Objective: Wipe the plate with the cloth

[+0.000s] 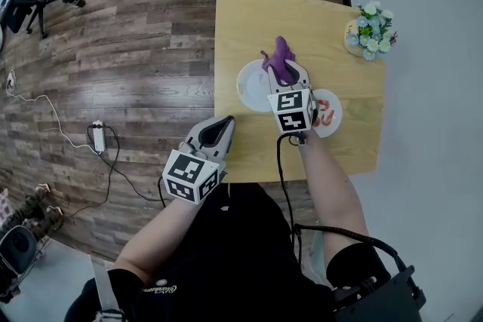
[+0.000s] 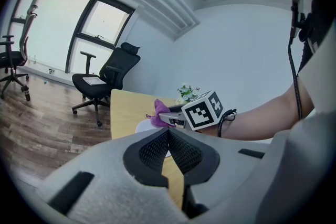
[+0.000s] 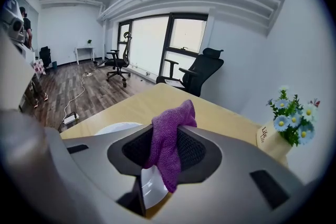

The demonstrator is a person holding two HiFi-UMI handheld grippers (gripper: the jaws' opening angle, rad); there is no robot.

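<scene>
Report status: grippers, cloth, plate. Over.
Right gripper shut on purple cloth, over white plate. Left gripper shut, empty, at table edge. Nothing blocking plate.

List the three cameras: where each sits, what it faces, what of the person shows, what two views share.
Head view: on the person's head, looking steeply down at the table; the left gripper, right gripper and the person's arms show.
Left gripper view: on the left gripper, along its shut, empty jaws, across the table at the right gripper; the right arm shows.
Right gripper view: on the right gripper, along jaws shut on the purple cloth, white plate below; only its own jaws clearly show.
Shared: both gripper views show the office chair.
</scene>
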